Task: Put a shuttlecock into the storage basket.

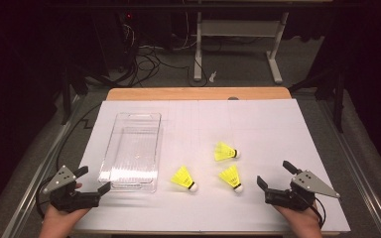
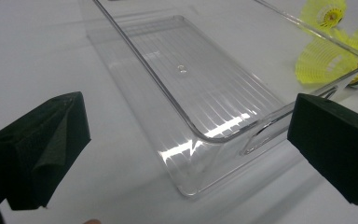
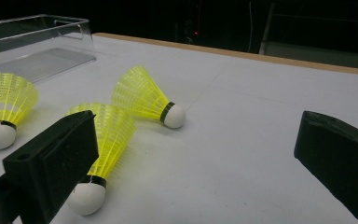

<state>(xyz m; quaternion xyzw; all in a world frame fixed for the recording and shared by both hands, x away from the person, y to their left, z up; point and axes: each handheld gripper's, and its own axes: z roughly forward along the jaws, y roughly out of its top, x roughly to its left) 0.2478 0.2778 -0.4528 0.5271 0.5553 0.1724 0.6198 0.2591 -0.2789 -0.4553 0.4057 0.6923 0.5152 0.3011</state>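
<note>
Clear glossy ribbed plastic tray (image 2: pixel 205 88), yellow mesh-plastic shuttlecocks (image 3: pixel 142 95) — matt white tips, matt white table sheet (image 1: pixel 258 124), wood edge.

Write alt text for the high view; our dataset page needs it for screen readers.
Three yellow shuttlecocks lie on a white table right of an empty clear tray. At the near edge, hands hold the left gripper and right gripper, both open.

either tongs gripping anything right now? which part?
Nothing held. Left tongs open by the clear tray; right tongs open near the shuttlecocks, touching none.
</note>
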